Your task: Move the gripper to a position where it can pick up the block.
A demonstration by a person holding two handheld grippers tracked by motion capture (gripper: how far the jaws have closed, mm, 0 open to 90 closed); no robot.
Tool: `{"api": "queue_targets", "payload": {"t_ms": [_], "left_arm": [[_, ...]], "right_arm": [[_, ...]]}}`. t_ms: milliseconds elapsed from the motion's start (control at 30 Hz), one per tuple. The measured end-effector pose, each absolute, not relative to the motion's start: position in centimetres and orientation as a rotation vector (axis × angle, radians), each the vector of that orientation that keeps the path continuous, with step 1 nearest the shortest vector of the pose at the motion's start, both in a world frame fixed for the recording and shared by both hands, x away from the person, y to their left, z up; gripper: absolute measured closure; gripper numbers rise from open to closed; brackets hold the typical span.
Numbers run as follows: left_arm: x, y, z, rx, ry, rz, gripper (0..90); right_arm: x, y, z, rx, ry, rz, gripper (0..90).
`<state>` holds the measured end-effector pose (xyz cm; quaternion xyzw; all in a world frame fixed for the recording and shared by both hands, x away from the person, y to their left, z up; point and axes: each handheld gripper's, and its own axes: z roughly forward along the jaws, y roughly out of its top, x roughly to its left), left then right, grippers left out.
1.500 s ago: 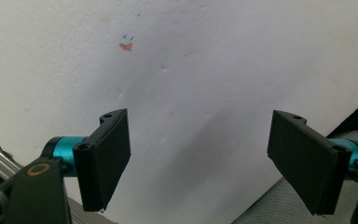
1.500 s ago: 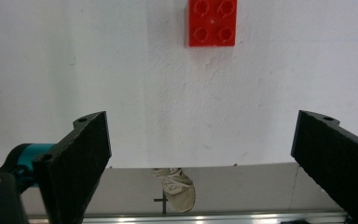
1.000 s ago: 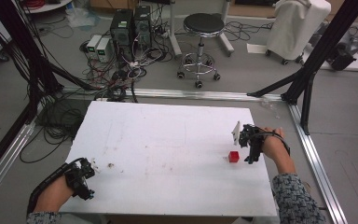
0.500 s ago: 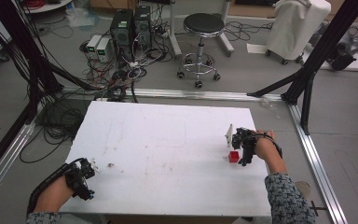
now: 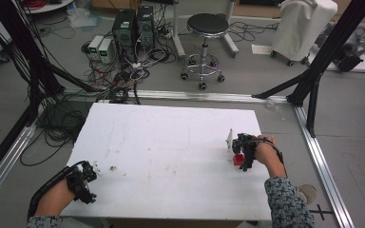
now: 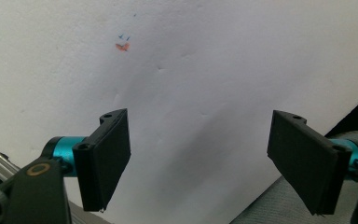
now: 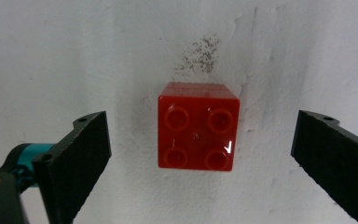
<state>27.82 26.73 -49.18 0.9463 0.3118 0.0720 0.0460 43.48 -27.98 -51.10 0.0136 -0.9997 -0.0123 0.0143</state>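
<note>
A red four-stud toy brick (image 7: 198, 126) sits studs-up on the white tabletop (image 5: 171, 152), out toward the 3 o'clock edge in the high view. The right gripper (image 7: 200, 158) hangs directly over it, jaws spread wide with the brick centred in the gap and touching neither pad. It looks like a small hard plastic block: light, rigid, glossy on top, so probably a bit slick. Its flat vertical side walls at 3 and 9 o'clock in the right gripper view are the sensible places to pinch, low on the body below the studs, since the studs give no flat face. The left gripper (image 6: 200, 158) rests near the tabletop's 7 o'clock corner, jaws released and parted over bare surface, nothing between them.
</note>
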Motion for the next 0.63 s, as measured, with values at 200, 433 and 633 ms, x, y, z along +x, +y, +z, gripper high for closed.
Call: {"api": "queue_targets", "payload": {"t_ms": [200,433,633], "left_arm": [[27.8,26.7,-49.2,2.89,0.951,0.221,21.6],[27.8,26.7,-49.2,2.889,0.951,0.223,21.6],[27.8,26.7,-49.1,2.883,0.949,0.223,21.6]], "right_arm": [[43.4,-27.9,-51.7,0.041,-3.112,-0.036,4.0],[43.4,-28.0,-52.1,0.025,-3.11,-0.026,4.0],[43.4,-27.9,-52.0,0.027,-3.114,-0.032,4.0]]}}
